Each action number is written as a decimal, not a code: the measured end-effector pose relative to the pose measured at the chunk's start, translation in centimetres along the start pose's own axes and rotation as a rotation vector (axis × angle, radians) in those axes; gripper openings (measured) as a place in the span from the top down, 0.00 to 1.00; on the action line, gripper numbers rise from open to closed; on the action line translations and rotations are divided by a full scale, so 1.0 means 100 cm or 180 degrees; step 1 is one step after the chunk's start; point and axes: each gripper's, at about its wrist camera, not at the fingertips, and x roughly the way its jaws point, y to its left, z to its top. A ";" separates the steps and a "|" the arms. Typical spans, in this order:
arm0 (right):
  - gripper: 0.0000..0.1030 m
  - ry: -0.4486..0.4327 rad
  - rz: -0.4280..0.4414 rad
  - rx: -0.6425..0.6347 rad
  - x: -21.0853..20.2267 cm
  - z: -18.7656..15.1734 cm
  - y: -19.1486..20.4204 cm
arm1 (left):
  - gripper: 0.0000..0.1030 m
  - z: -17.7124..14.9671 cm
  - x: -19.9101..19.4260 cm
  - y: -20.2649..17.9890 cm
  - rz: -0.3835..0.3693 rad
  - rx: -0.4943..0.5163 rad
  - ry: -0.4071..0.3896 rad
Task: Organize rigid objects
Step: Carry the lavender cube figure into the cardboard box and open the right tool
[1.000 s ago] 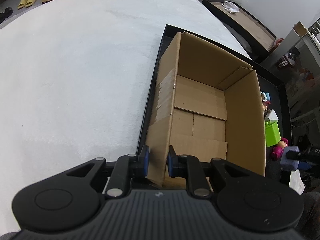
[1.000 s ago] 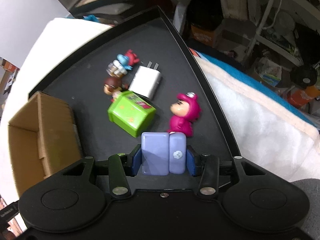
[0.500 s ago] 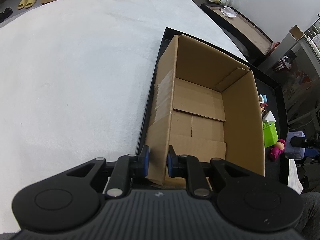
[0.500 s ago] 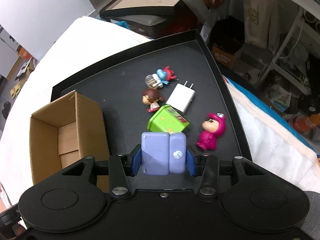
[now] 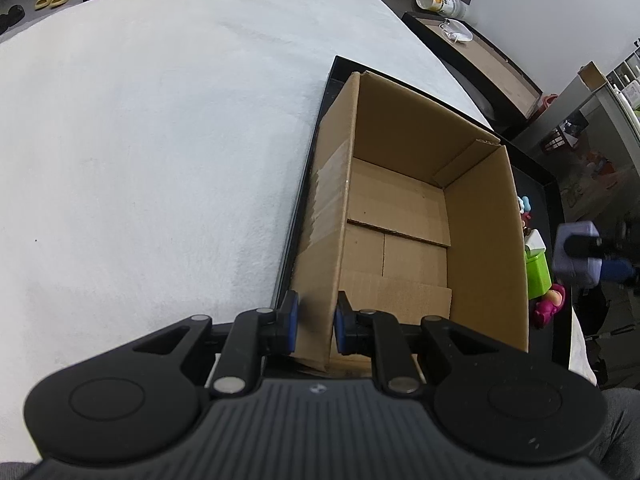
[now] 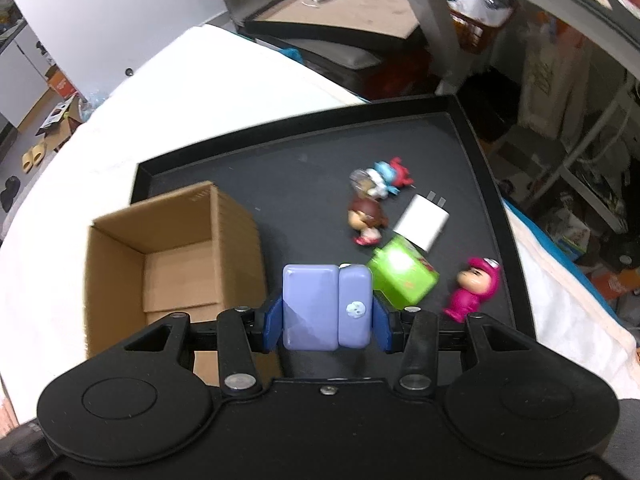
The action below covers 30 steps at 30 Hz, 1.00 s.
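Observation:
An open, empty cardboard box (image 5: 404, 216) stands on the left part of a black tray (image 6: 304, 184); it also shows in the right wrist view (image 6: 168, 248). My left gripper (image 5: 314, 326) is shut on the box's near left wall. My right gripper (image 6: 326, 320) is shut on a lilac case (image 6: 325, 307) and holds it above the tray, right of the box; the lilac case shows at the right of the left wrist view (image 5: 576, 254). On the tray lie a green box (image 6: 402, 276), a white charger (image 6: 422, 226), a pink figurine (image 6: 476, 286) and two small figurines (image 6: 366, 220).
The tray lies on a white fleece cover (image 5: 152, 128). A dark side table (image 6: 336, 8) with a bottle stands beyond it. Shelves and clutter (image 6: 568, 100) fill the right side.
My right gripper has risen and swung left toward the box with the lilac case in it. My left gripper keeps its hold on the box wall.

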 end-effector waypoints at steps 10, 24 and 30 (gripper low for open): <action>0.57 -0.0197 0.0035 -0.0182 -0.009 0.006 0.046 | 0.83 -0.002 0.000 0.006 -0.0108 -0.0046 -0.0035; 0.57 -0.0189 0.0083 -0.0459 0.004 0.007 0.093 | 0.82 -0.004 0.001 0.012 -0.0213 -0.0093 -0.0075; 0.57 -0.0137 0.0081 -0.0568 0.016 0.007 0.108 | 0.82 -0.005 0.000 0.014 -0.0225 -0.0091 -0.0082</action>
